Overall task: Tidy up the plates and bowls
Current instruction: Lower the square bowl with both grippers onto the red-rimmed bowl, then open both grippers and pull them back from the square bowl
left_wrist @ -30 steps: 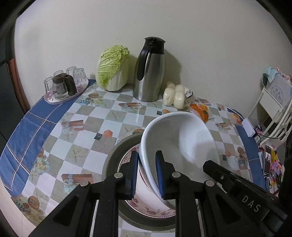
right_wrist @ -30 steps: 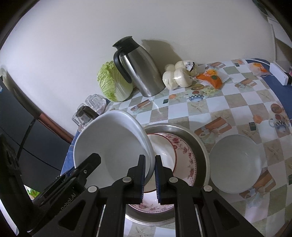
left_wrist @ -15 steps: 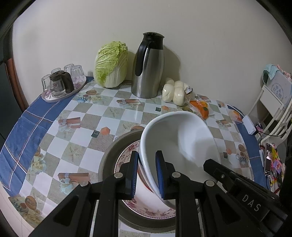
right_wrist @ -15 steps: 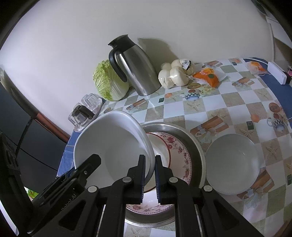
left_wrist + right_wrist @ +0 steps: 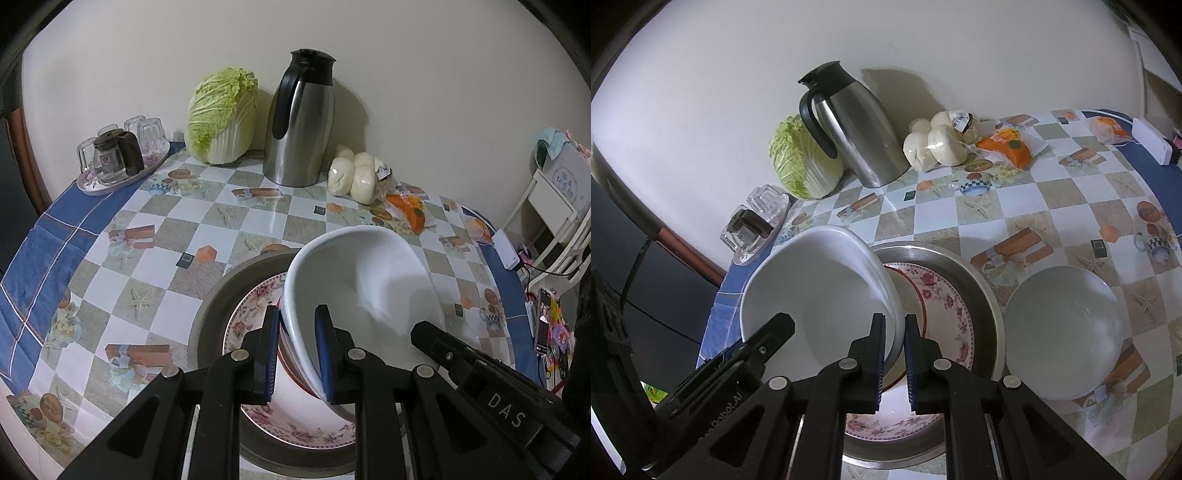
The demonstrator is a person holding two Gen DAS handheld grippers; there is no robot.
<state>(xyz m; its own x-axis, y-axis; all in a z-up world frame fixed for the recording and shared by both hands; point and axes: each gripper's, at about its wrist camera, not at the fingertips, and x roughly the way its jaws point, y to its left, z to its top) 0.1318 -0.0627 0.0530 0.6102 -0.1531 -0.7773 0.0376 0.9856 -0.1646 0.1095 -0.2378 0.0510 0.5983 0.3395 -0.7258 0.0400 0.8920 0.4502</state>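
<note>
A large white bowl hangs tilted over a round metal basin. My left gripper is shut on the bowl's near rim. My right gripper is shut on the opposite rim. Each wrist view also shows the other gripper at the bowl's far side. Inside the basin lies a floral plate with a red-rimmed bowl on it, partly hidden by the held bowl. A second white bowl stands on the tablecloth just right of the basin.
Against the wall stand a steel thermos jug, a cabbage, a bag of white buns and orange packets. A tray of glasses is at the far left. White shelving stands beyond the table's right edge.
Both grippers keep the same hold on the tilted white bowl over the basin. Only the view has shifted slightly.
</note>
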